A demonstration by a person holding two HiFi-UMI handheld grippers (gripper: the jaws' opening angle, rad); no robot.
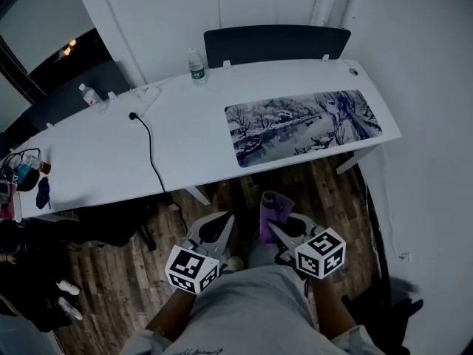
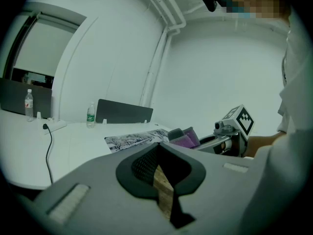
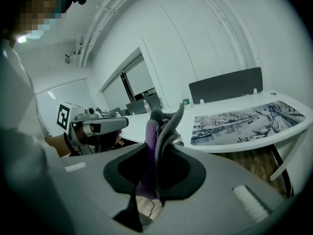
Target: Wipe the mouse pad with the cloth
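Note:
A long mouse pad (image 1: 303,128) printed with a snowy scene lies flat on the right half of the white desk (image 1: 185,139). It also shows in the left gripper view (image 2: 132,139) and in the right gripper view (image 3: 244,124). Both grippers hang below the desk's front edge, close to the person's body. My right gripper (image 1: 283,226) (image 3: 156,155) is shut on a folded purple-grey cloth (image 1: 272,207) (image 3: 164,126) that sticks up between its jaws. Beside it, my left gripper (image 1: 214,229) (image 2: 159,153) is shut with nothing in it.
A water bottle (image 1: 196,66) stands at the desk's back edge beside a dark partition (image 1: 277,43). A black cable (image 1: 151,154) runs across the desk and over its front. A second bottle (image 1: 89,95) and small items (image 1: 26,176) sit far left. Below is wooden floor (image 1: 222,198).

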